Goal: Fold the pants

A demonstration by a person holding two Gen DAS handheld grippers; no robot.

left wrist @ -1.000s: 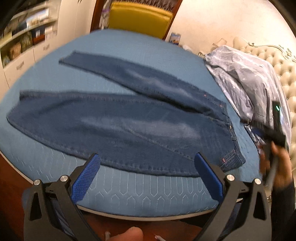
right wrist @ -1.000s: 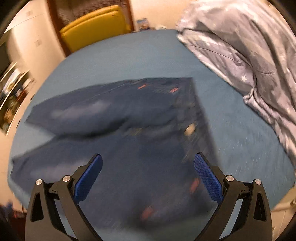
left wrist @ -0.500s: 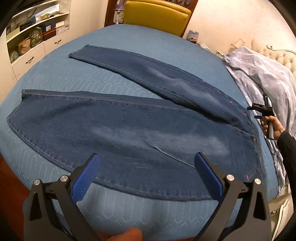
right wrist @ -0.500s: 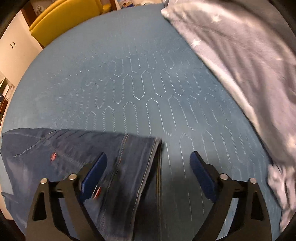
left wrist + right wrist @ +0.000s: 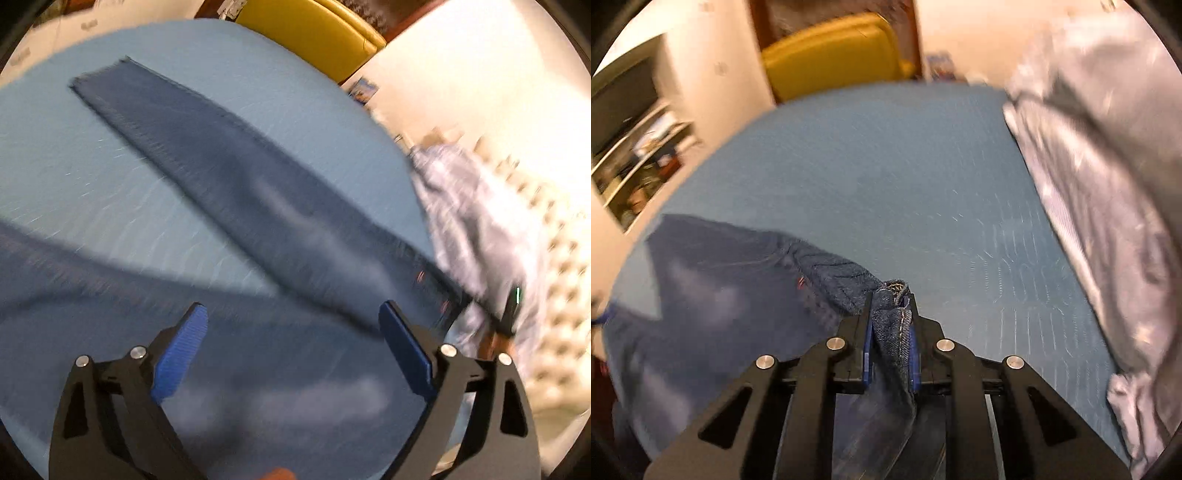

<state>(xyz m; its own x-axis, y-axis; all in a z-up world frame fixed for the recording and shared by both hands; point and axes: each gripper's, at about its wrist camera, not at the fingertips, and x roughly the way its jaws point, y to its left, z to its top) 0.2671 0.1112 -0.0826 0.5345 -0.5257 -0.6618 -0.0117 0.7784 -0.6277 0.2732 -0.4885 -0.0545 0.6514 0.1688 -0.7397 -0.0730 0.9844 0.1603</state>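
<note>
In the left wrist view, the shelves sit far left, blurred. The pants [image 5: 258, 206] lie spread on the bed [image 5: 66, 155], which is covered in a light blue quilt. One leg runs from the far left, where its hem lies flat, down to the right toward the waist; the other leg crosses the near left and passes under the left gripper [image 5: 291, 325]. That gripper hovers over the near leg with its pads spread wide and nothing between them. Further right, a yellow chair [image 5: 314, 33] stands beyond the far edge of the bed, then a grey blanket [image 5: 472, 206] is heaped at the right edge, against a tufted headboard [image 5: 554, 229].

In the right wrist view, the pants fall away to the left and near side. The right gripper [image 5: 890, 317] is pressed together on a bunched corner of denim at the waist end, with stitched seam showing between the pads. Bare quilt lies beyond it, and the blanket fills the right side.

As a judgement, the fold has barely begun. The legs are apart in a V, not yet stacked, and no crease is made. Only one corner of the waist is gripped. The left gripper has yet to take hold, and bringing one leg over the other and folding lengthwise both remain.
</note>
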